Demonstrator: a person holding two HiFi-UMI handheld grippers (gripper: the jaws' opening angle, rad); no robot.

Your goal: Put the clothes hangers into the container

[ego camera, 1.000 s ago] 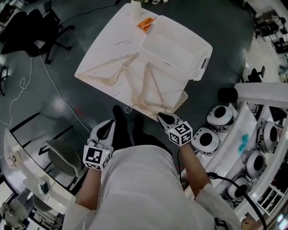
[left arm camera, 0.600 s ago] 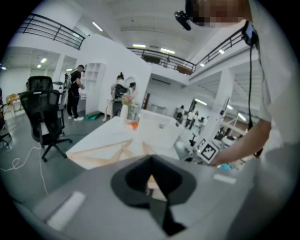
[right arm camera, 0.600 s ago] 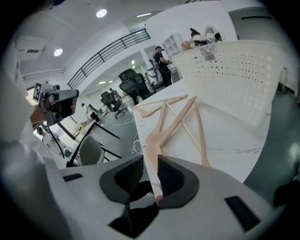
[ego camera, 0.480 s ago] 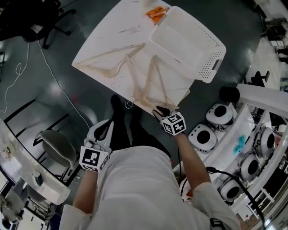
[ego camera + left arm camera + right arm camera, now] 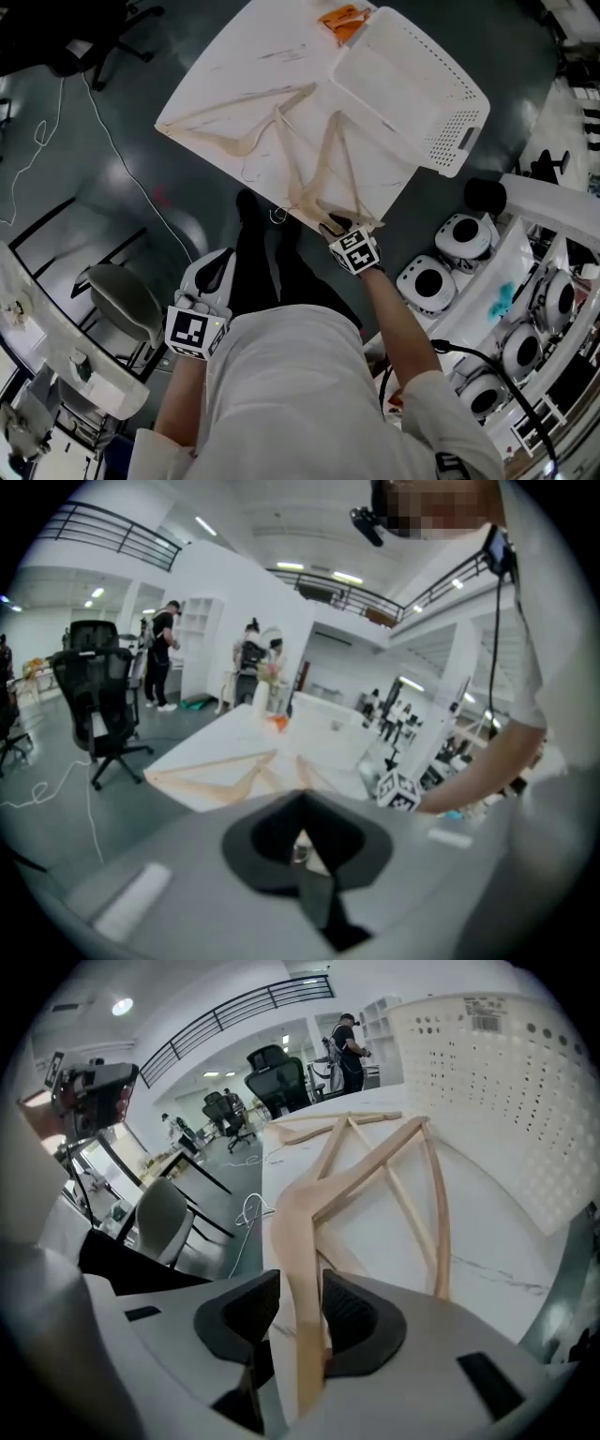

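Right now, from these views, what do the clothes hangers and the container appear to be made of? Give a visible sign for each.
Clothes hangers: probably wood, with a pale tan, matte, unpainted look; flat shaped arms joined by thin rods. Container: likely moulded plastic, white and smooth; rows of small regular holes in its wall.

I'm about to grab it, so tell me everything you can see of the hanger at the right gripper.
The hanger is pale wood, a triangle of two flat shoulder arms and a thin crossbar, with a wire hook reaching past the table's near edge. It lies flat on the white table. One shoulder arm runs between the right gripper's jaws, which have just been opening and are not clamped.
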